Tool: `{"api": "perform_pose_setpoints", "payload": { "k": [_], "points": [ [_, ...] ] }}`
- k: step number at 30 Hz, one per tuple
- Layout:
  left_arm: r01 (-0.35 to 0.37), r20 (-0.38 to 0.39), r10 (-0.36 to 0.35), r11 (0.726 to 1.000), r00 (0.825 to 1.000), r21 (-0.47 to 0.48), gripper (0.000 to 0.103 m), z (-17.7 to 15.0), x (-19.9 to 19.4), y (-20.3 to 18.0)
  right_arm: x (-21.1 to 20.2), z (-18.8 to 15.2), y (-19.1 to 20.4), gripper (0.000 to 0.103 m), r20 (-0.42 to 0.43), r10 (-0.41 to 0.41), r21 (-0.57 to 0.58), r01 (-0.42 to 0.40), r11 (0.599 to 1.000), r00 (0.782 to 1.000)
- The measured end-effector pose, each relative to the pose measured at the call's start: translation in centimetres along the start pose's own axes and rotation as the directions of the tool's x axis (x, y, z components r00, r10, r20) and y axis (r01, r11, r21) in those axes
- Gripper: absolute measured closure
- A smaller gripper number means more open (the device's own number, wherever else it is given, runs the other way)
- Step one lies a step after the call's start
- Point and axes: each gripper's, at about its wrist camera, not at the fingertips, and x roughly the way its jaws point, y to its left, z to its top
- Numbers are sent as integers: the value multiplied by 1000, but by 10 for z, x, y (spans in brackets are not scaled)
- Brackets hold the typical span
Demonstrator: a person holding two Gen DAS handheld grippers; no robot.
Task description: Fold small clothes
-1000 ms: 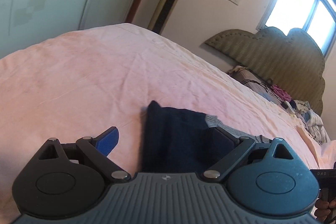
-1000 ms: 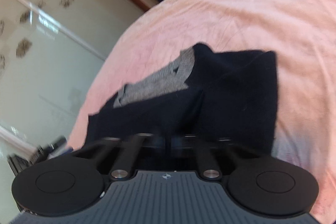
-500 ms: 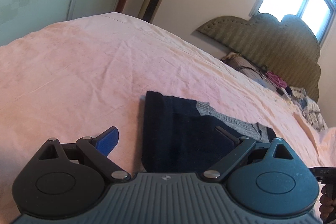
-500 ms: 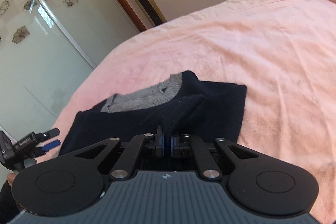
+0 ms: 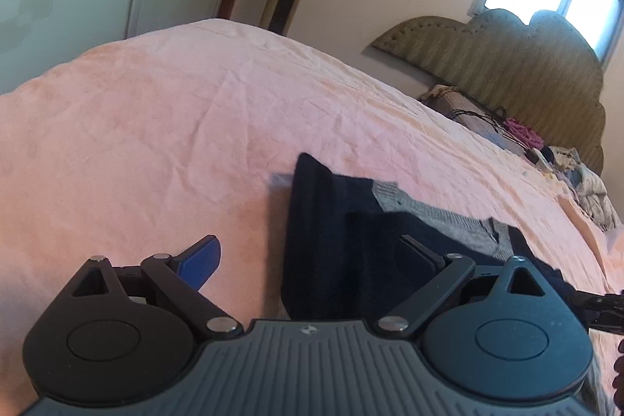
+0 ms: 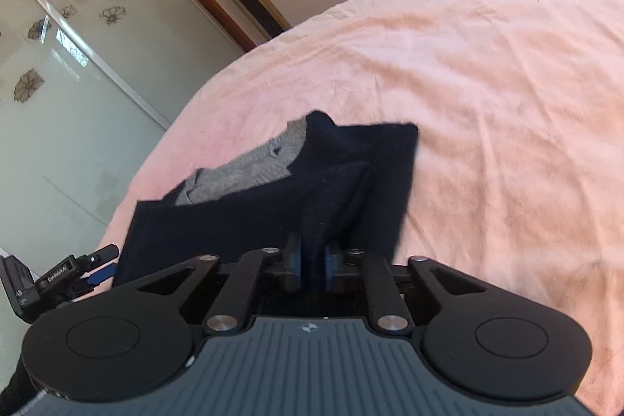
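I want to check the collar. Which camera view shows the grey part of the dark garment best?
The right wrist view shows the grey part best: it lies unobstructed above the dark garment, well lit. In the left wrist view the same grey part is seen at a low angle, narrower, near the left gripper.

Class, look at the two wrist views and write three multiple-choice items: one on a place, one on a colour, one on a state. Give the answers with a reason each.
1. Where does the garment lie?
A. on the pink bed
B. on the floor
C. on a chair

2. What colour is its collar?
A. red
B. grey
C. yellow

3. How does the left gripper stand?
A. shut on cloth
B. out of view
C. open

Answers: 1 A, pink sheet surrounds it. 2 B, grey knit shows beside the navy cloth. 3 C, its fingers stand wide apart, one over the sheet and one over the garment.
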Motion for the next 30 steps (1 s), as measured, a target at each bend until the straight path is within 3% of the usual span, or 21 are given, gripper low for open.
{"api": "perform_pose_setpoints", "payload": {
  "k": [1,4,5,6,7,8,9,11,12,14,15,17,18,20,22,24,25,27,30],
  "points": [
    [-23,-20,23,1000,1000,-14,6,5,7,1,1,4,-1,52,11,11,6,-11,1000,1000],
    [-96,-102,92,995,991,-39,6,20,41,3,12,14,-3,51,5,0,36,0,999,1000],
    [-115,-92,112,993,989,-27,5,22,48,0,16,16,-5,51,7,-6,47,6,999,1000],
    [-126,-88,124,992,988,-11,5,25,53,-3,21,17,-5,52,5,-11,55,11,998,1000],
    [-135,-105,136,991,985,17,6,27,60,-9,30,17,-6,64,-6,-27,56,27,998,1000],
    [-151,-110,155,987,982,46,17,29,63,-14,36,16,-6,93,-23,-50,48,51,998,998],
    [-150,-110,158,986,981,76,47,29,63,-20,37,15,-3,92,-18,-67,23,67,997,998],
    [-156,-127,174,978,977,142,78,26,67,-29,26,12,10,92,34,-96,-56,98,994,995],
    [-179,-104,199,968,974,177,82,23,67,-32,21,10,11,93,55,-113,-73,117,990,992],
    [-214,-49,233,942,971,257,82,14,68,-41,30,4,0,98,20,-161,-81,162,984,987],
    [-230,-32,249,930,968,288,82,12,66,-46,29,2,-4,98,36,-143,-77,145,986,989],
    [-214,-30,234,926,972,311,81,12,59,-50,25,8,-5,93,21,-130,-37,130,991,991],
    [-187,-34,207,934,978,303,80,14,53,-48,22,11,-3,84,15,-108,-22,109,994,994],
    [-156,-3,162,952,987,264,78,21,38,-44,8,19,0,42,39,-102,-11,102,995,994],
    [-151,47,144,955,988,255,69,33,33,-45,-5,28,3,19,121,-129,-37,134,990,984],
    [-174,51,167,932,985,316,36,50,46,-60,-1,42,0,20,115,-193,-53,200,978,975],
    [-155,30,155,921,987,357,30,57,56,-67,4,51,-6,20,98,-209,-41,214,976,973],
    [-95,-45,129,886,991,454,27,64,87,-84,20,63,-17,21,51,-215,-12,216,976,975],
    [-115,-90,200,816,976,566,30,56,132,-105,45,65,-24,22,-2,-261,-35,261,965,965]
  ]
}}
